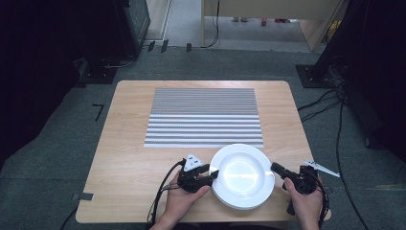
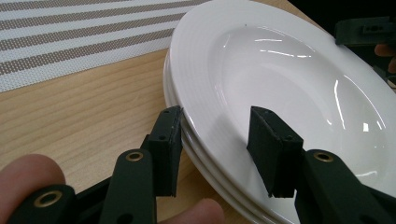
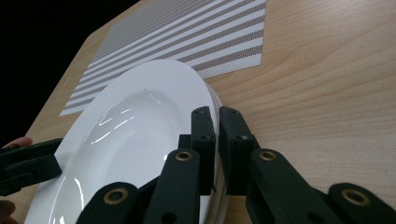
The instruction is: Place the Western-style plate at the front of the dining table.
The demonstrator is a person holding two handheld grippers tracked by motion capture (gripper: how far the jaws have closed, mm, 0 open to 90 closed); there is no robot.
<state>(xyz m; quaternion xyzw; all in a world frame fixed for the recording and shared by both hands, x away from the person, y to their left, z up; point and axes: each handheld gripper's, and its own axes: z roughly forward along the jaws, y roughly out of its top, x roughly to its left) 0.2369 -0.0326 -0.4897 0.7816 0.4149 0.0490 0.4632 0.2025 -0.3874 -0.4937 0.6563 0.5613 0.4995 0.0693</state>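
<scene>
On the surface, near edge:
- stack of white plates, beside striped placemat
- left gripper: jaws apart, straddling top plate's rim
- right gripper: clamped on opposite rim

In the left gripper view the stack of plates runs off the right and bottom edges, so its far side is cut off, and how many plates lie under the top one is hard to count. The left gripper hides part of the near rim. In the right gripper view the right gripper covers the plate edge between its jaws. The striped mat is cut by the top edge.
</scene>
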